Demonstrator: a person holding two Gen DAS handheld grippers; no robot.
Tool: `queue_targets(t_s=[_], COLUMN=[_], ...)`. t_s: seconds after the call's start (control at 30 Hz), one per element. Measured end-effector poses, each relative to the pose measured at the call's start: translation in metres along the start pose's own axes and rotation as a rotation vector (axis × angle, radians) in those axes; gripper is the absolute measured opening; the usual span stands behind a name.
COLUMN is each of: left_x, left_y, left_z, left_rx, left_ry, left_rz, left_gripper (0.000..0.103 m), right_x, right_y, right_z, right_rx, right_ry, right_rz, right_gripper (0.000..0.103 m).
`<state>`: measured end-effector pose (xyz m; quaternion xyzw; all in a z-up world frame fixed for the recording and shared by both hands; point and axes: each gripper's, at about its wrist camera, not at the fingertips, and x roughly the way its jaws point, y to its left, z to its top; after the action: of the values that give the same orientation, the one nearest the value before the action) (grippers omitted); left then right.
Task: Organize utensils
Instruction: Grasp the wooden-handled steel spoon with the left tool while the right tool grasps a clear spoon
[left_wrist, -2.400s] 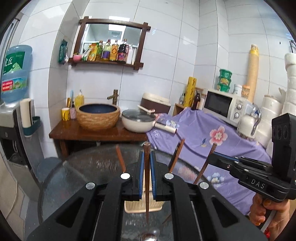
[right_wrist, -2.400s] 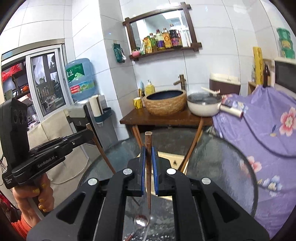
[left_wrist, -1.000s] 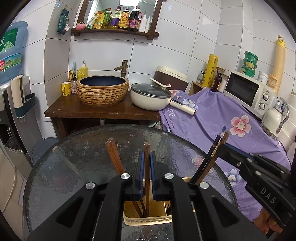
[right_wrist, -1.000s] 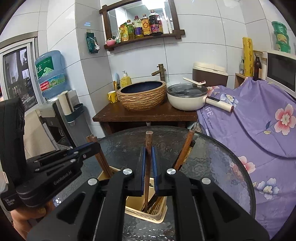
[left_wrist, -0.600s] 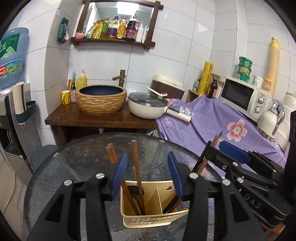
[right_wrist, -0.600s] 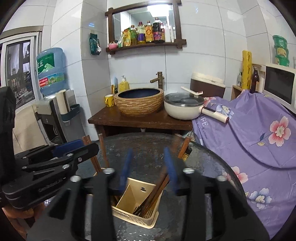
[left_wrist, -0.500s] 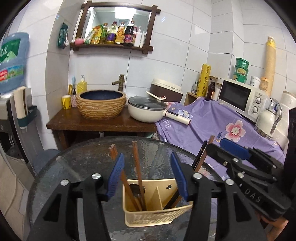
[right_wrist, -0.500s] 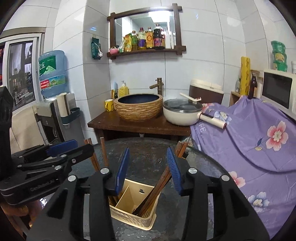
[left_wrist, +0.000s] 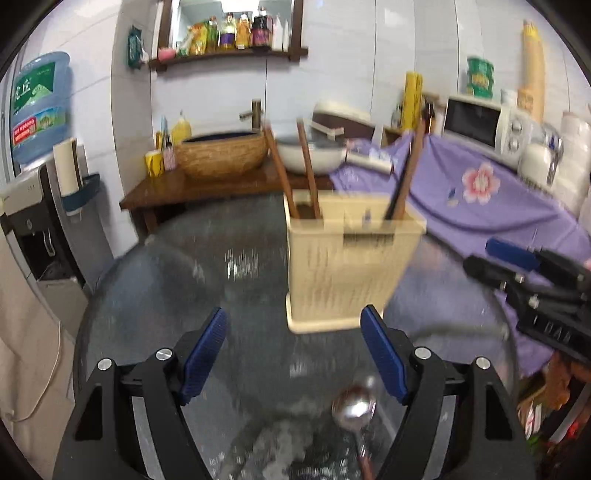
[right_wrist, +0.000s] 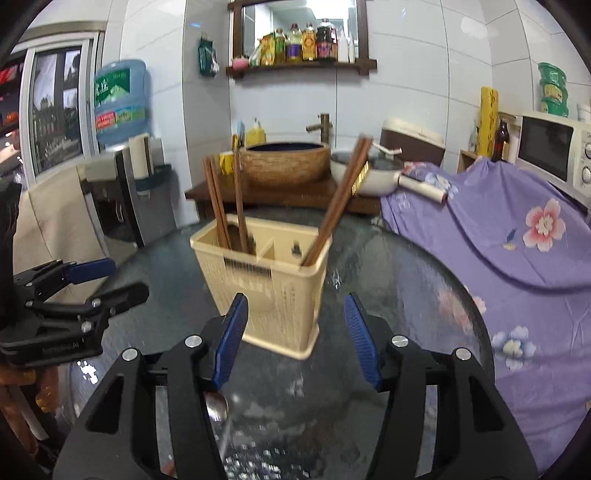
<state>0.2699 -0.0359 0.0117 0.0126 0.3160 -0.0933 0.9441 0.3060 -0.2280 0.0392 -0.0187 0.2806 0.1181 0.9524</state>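
Note:
A cream utensil basket (left_wrist: 347, 258) (right_wrist: 266, 280) stands on the round glass table (left_wrist: 184, 280). Brown chopsticks (left_wrist: 306, 166) (right_wrist: 221, 199) stand in its left compartment, and more chopsticks (left_wrist: 402, 177) (right_wrist: 340, 199) lean in its right compartment. A metal spoon (left_wrist: 354, 410) (right_wrist: 217, 404) lies on the glass near me. My left gripper (left_wrist: 295, 354) is open and empty, in front of the basket. My right gripper (right_wrist: 295, 332) is open and empty, close to the basket. Each gripper also shows in the other's view, at the side (left_wrist: 517, 266) (right_wrist: 92, 284).
Behind the table, a wooden stand (right_wrist: 280, 192) carries a woven basin (right_wrist: 288, 162) and a white pan (right_wrist: 373, 173). A purple flowered cloth (right_wrist: 517, 236) covers the right side, with a microwave (right_wrist: 554, 151) on it. A water dispenser (right_wrist: 118, 155) stands at the left.
Both grippers opened and let go of the chopsticks, which now stand in the basket. Both grippers then pulled back and dropped lower, to the basket's level.

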Motion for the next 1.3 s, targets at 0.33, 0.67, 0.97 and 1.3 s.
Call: queue_targets(t_s=[0.33, 0.67, 0.97, 1.3], left_x=[0.032, 0.056, 0.072, 0.082], left_y=[-0.033, -0.053, -0.059, -0.055], left_z=[-0.08, -0.095, -0.088, -0.077], left_rx=[0.085, 0.136, 0.099, 0.067], left_ry=[0.194, 0.256, 0.266, 0.266], left_rz=[-0.018, 0.005, -0.027, -0.034], left_gripper=[0.069, 0.062, 0.056, 0.046], right_x=[0.01, 0.005, 0.0, 0.011], right_y=[-0.009, -0.013, -0.019, -0.022], right_z=[-0.072, -0.089, -0.086, -0.09], right_rx=[0.115, 0.154, 0.173, 0.184], right_ry=[0.114, 0.124, 0.114, 0.148], right_rz=[0.001, 0.008, 0.005, -0.009], right_gripper=[0.055, 0.057, 0.057, 0.057])
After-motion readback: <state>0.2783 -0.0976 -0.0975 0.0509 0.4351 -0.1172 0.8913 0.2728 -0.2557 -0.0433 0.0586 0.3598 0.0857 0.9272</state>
